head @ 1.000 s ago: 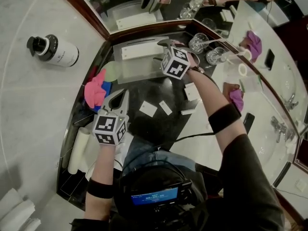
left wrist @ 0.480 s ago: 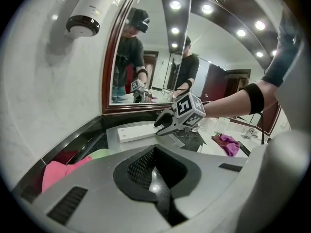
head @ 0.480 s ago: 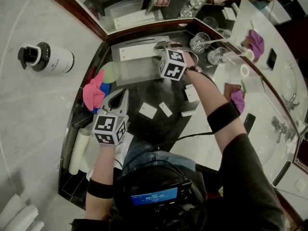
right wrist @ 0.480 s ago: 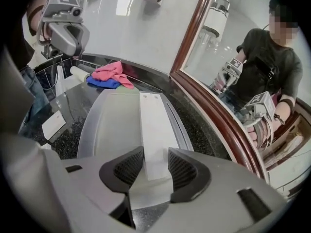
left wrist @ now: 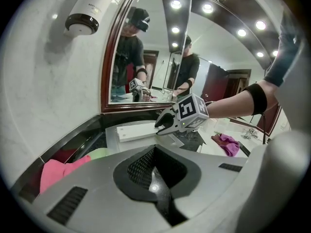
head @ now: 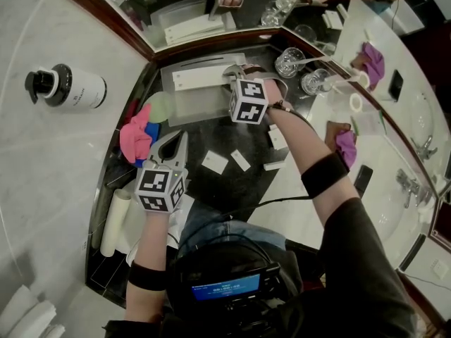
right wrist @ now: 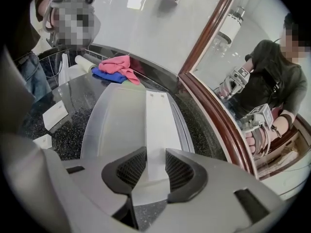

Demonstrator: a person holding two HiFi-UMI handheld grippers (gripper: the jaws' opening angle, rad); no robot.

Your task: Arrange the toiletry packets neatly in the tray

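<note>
My right gripper (right wrist: 152,155) has just been closing onto the packet (right wrist: 158,120) at the tray's (right wrist: 111,125) mirror-side edge, and I am keeping it square. My left gripper (left wrist: 155,171) is resting shut and empty.

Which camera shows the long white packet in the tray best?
The right gripper view: the long white packet fills the middle, between the right hand-held gripper's jaws, which have just been closing. The head view shows it small; the left gripper view, far off.
</note>
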